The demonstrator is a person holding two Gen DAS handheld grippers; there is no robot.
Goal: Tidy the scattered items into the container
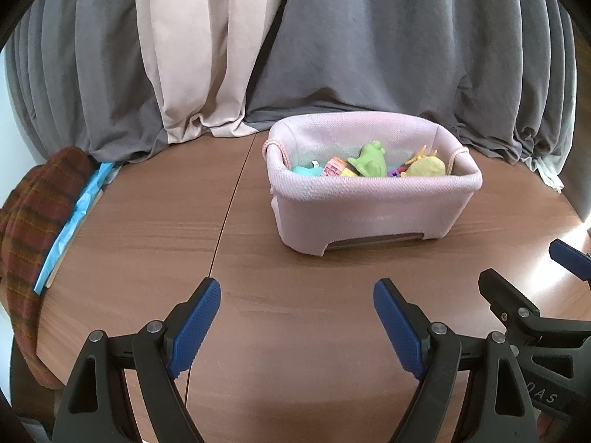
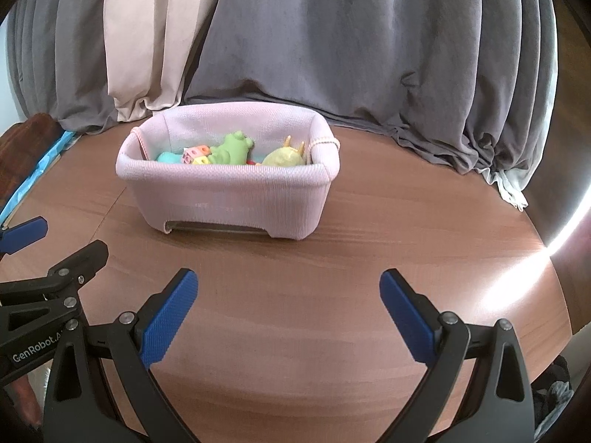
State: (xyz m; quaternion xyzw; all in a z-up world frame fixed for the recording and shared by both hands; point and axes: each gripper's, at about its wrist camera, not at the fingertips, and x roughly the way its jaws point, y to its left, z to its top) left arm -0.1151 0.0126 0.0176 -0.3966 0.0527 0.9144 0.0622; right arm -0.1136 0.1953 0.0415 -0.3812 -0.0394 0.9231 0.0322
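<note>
Nearest, the left gripper [image 1: 297,293] and right gripper [image 2: 288,282] hover side by side over bare table [image 1: 295,332], fingers spread and holding nothing, likely finished; beyond, the pink basket [image 2: 229,199] already holds the toys [image 2: 234,151], the frog on top.

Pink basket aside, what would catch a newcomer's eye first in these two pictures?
The pink basket stands mid-table, filled with bright toys, a green frog-like toy on top. In front, each view shows blue-padded tongs spread wide and empty: the left tongs and the right tongs. Behind the wooden table hang grey and beige curtains.
</note>
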